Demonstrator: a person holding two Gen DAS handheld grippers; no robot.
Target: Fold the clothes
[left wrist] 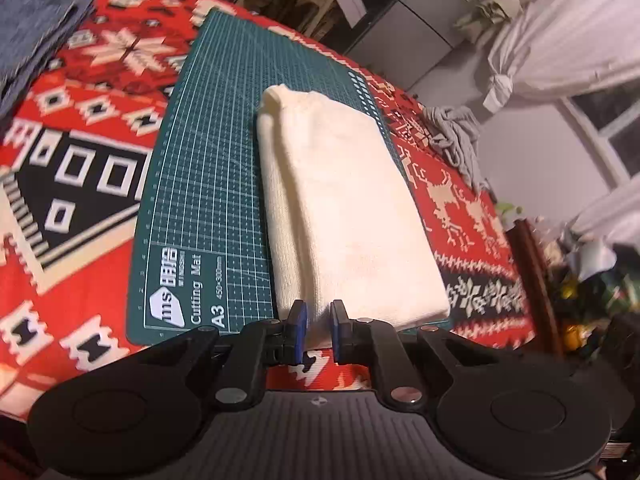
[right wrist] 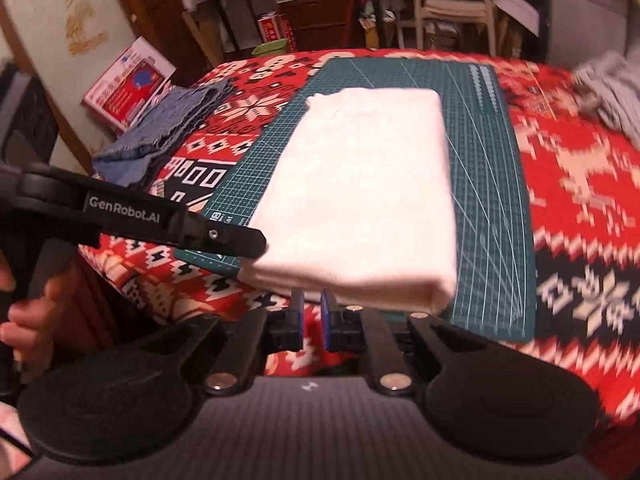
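hidden and unclear parts
we see the grey cloth [right wrist: 612,88] blurred and cut by the right edge, the denim pile [left wrist: 32,36] cropped at left, and the mat's [right wrist: 496,208] near edge hidden behind our right gripper [right wrist: 311,320]

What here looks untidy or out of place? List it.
The crumpled grey garment lies unfolded at the edge of the red patterned tablecloth. The folded cream cloth sits off-centre on the green cutting mat, its corner overhanging the mat's edge.
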